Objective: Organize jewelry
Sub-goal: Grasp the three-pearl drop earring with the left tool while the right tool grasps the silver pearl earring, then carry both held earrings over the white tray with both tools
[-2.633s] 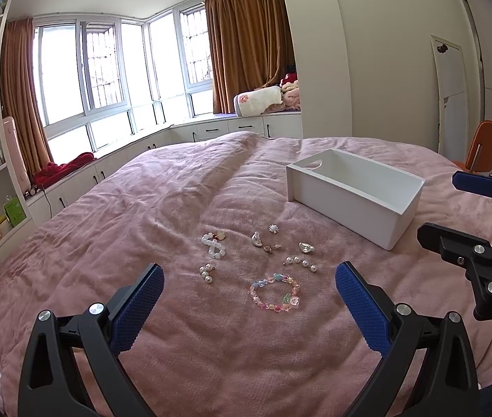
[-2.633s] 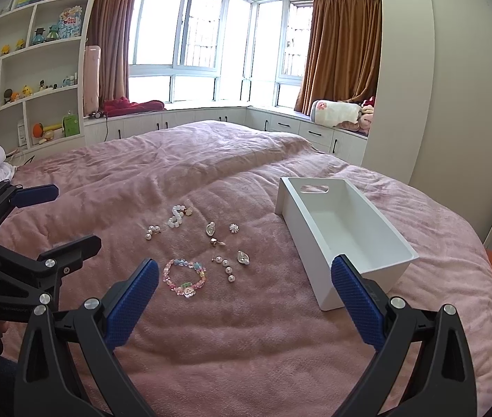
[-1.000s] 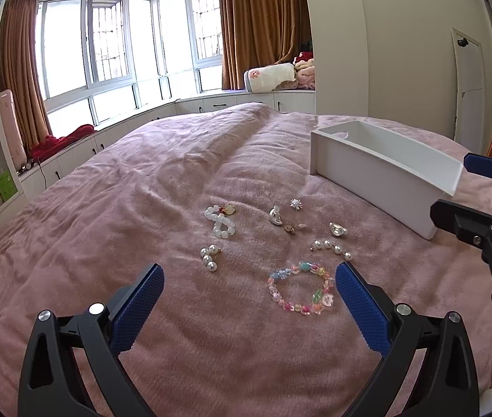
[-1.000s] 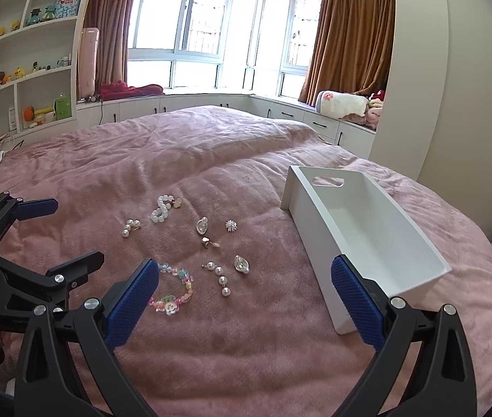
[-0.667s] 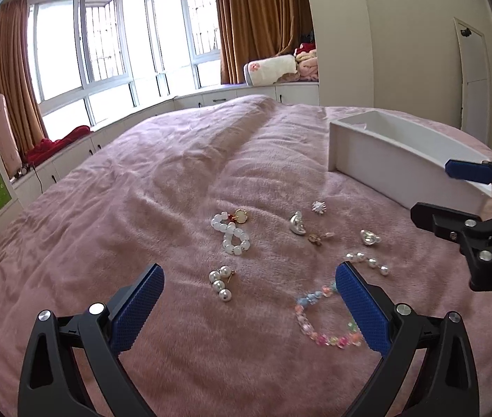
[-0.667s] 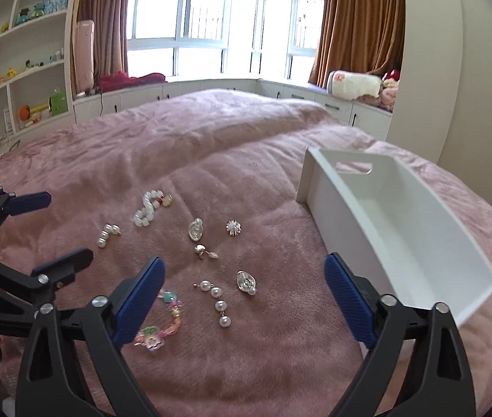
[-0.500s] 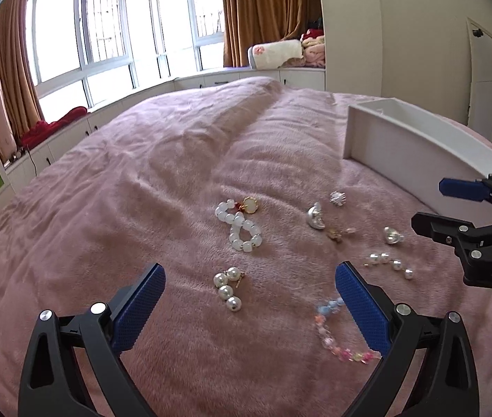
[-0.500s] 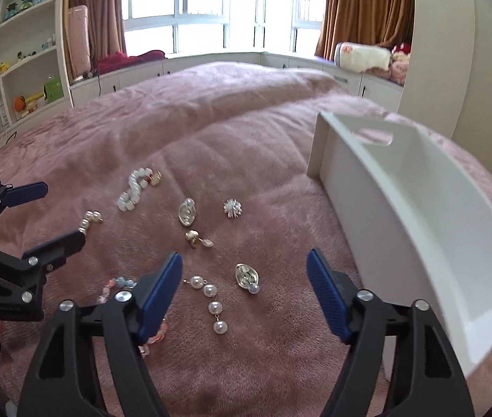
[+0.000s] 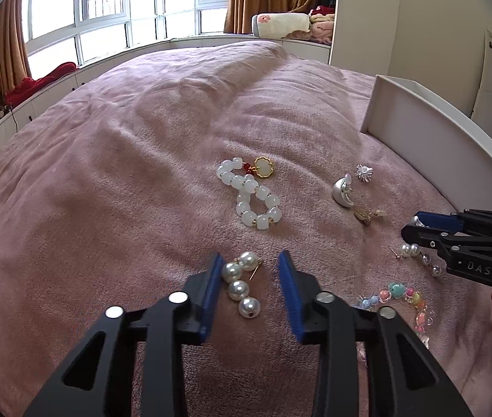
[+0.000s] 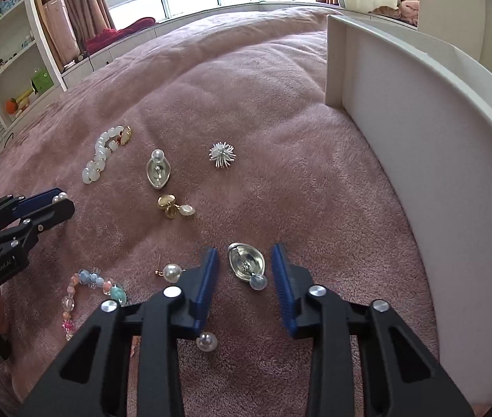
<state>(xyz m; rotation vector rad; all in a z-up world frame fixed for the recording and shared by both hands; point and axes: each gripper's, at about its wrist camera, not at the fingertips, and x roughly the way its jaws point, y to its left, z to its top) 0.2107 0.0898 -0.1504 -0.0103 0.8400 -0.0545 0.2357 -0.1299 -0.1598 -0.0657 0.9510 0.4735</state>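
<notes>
— Where was the pearl drop earring [image 9: 240, 286]?
— Lower centre, on the bed [image 9: 124, 173], between the left tongs [image 9: 249, 260], released. Light, slippery; best pinched across its pearls.
— The right tongs [image 10: 244, 253]?
— Released, straddling the silver earring [image 10: 246, 264].

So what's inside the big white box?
Can't tell. In both views the white box shows only its outer wall and top rim; the inside is hidden behind that wall. All visible jewelry lies outside it on the pink blanket.
</notes>
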